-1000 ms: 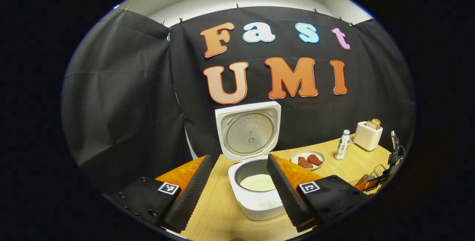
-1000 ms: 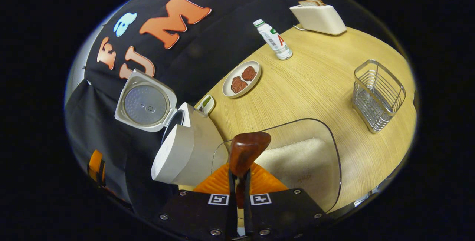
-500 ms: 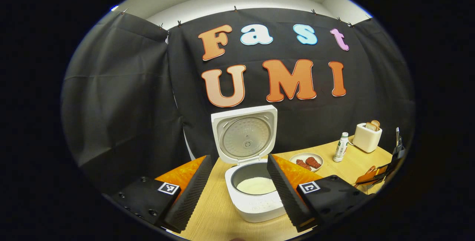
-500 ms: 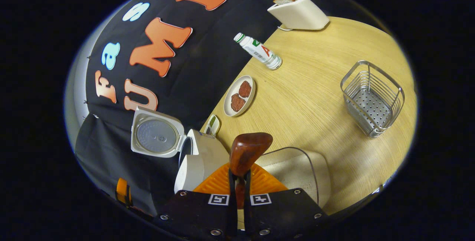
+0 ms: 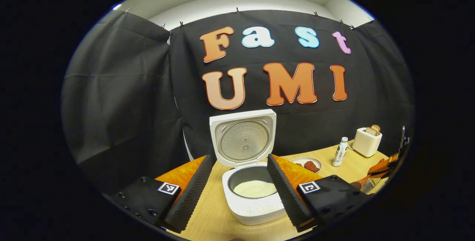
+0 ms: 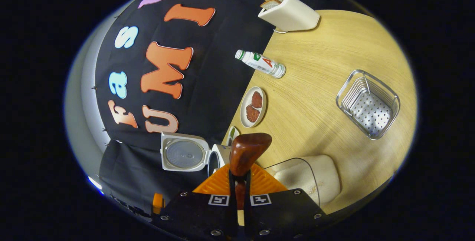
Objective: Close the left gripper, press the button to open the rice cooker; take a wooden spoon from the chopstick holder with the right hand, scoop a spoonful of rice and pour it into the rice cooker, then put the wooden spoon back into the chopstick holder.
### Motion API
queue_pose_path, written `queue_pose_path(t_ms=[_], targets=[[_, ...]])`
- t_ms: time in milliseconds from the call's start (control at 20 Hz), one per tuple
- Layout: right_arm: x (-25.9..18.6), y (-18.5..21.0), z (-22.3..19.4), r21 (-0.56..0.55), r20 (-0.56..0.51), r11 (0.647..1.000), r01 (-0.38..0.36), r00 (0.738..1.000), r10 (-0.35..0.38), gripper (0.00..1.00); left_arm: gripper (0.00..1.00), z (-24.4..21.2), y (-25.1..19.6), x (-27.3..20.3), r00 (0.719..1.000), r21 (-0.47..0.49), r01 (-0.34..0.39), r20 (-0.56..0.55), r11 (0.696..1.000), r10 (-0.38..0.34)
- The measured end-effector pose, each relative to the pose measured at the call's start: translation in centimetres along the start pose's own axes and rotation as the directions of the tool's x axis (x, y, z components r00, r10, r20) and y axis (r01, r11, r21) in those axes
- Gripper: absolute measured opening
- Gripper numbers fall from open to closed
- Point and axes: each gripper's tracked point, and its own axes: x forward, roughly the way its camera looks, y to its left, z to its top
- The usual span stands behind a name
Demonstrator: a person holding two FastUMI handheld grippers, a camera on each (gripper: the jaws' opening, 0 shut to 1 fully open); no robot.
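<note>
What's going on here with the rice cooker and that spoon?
A person works two handheld grippers at a wooden table. The rice cooker stands open, lid up, with rice in its pot. The right gripper is shut on a wooden spoon, held above the table beside a clear container of rice. The metal chopstick holder stands empty. The left gripper is open, facing the cooker.

toaster [image 6: 289,12]: cream, at the table's far edge by the black cloth, two bread slices standing in its slots
bottle [image 6: 262,63]: white with a green cap, standing between toaster and plate
plate [image 6: 253,106]: pale, oval, holding two reddish-brown pieces
table [image 6: 326,48]: light wood grain
small dish [image 6: 232,134]: something green inside, just beyond the plate
</note>
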Motion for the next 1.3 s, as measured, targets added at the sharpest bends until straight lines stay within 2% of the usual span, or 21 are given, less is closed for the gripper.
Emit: queue_pose_path(t_ms=[250,600,1000,1300], targets=[[1.8,4.9,0.8,0.114,-0.006,0.986,-0.118,0.993,0.119,0.06,1.00,0.3,1.0,-0.4,1.000,-0.007,-0.027,0.013,1.000,0.027],[6.4,12.0,0.0,0.156,-0.042,0.971,-0.182,0.981,0.191,0.06,0.99,-0.2,4.6,-1.3,0.995,-0.039,-0.102,0.015,0.994,0.102],[12.9,18.8,-3.1,0.055,-0.097,0.981,-0.185,0.977,0.190,0.07,0.99,-1.3,9.8,-3.0,0.981,-0.075,-0.194,0.012,0.978,0.195],[18.0,21.5,-4.7,-0.139,-0.071,0.982,-0.132,0.990,0.123,0.06,0.99,-3.0,12.3,-3.6,0.971,-0.088,-0.241,-0.027,0.967,0.240]])
